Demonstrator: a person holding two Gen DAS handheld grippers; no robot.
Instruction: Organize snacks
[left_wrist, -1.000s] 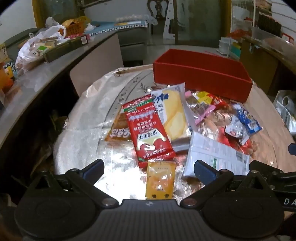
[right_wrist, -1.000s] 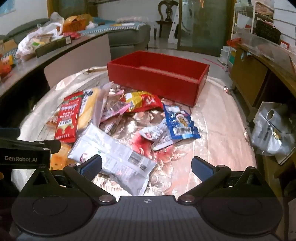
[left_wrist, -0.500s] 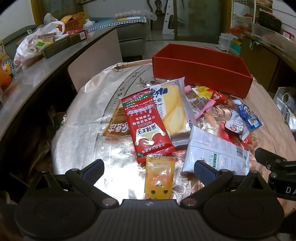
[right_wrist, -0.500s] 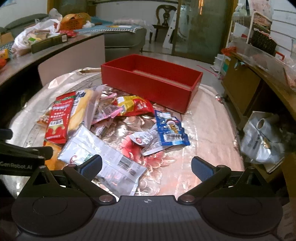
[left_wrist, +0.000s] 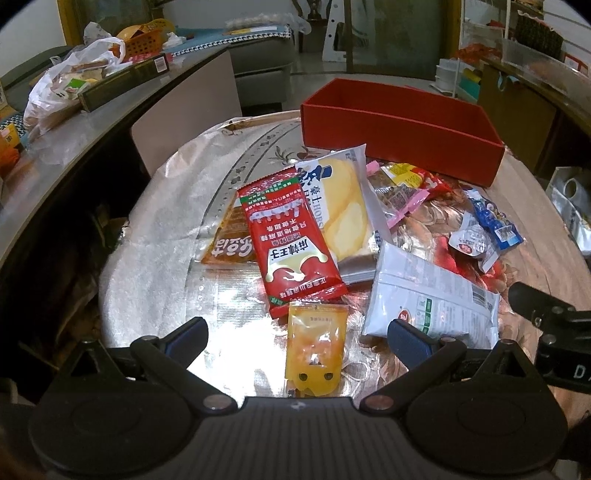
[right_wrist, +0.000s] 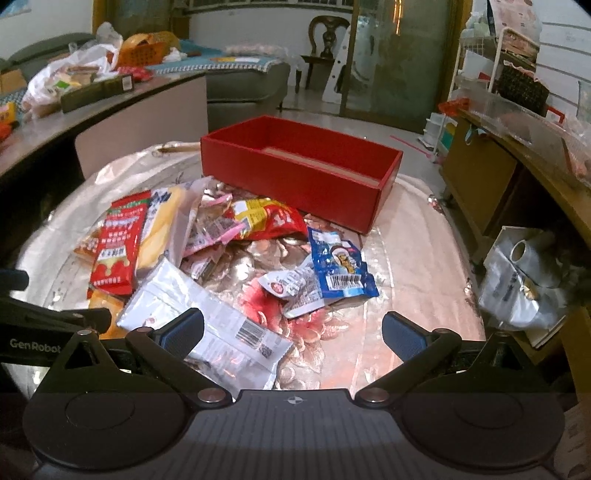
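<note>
Snacks (left_wrist: 325, 236) lay heaped mid-tabletop (left_wrist: 147, 295) before a red box (right_wrist: 295, 173); left claw (left_wrist: 297, 334) and right claw (right_wrist: 291, 330) were wide open, empty.

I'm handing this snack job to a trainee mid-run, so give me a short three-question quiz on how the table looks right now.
1. True or false: the red box already holds snack packets.
2. Which packet lies nearest the left gripper, between its fingers?
A. small orange packet
B. blue packet
C. yellow cake packet
3. Fill in: both the left gripper and the right gripper are ____ and hold nothing.

Key
1. False; the part of its inside that shows is bare.
2. A
3. open
</note>
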